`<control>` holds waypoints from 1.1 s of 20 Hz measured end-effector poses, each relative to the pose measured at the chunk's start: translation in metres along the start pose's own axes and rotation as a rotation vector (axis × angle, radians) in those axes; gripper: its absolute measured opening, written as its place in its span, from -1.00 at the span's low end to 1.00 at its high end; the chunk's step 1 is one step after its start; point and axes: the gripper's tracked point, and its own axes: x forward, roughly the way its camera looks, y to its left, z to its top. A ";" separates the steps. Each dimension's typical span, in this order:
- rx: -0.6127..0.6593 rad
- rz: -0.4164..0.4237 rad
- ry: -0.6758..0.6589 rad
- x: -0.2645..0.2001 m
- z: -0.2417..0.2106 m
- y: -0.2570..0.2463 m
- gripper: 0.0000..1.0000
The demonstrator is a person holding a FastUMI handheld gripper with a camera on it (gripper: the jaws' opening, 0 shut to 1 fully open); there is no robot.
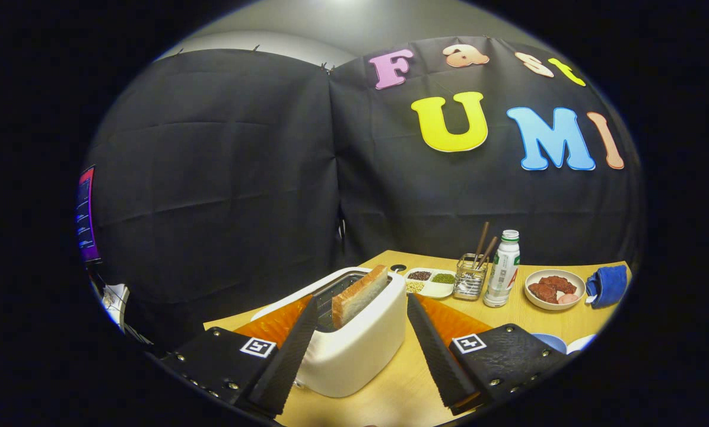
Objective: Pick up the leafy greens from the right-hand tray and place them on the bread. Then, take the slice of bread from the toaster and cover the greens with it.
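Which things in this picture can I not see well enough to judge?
- Gripper view: the open gripper straddles the toaster; the lower part of the bread slice sits hidden in its slot.
- The orange tray is partly covered by the fingers and the toaster.
- The sectioned dish holds grains too small to identify.
- The bottle label is too small.

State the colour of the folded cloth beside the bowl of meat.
Blue: the folded cloth shows best in the gripper view, beyond the open gripper.
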 end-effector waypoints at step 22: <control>0.091 -0.011 -0.044 0.042 0.000 0.013 -0.98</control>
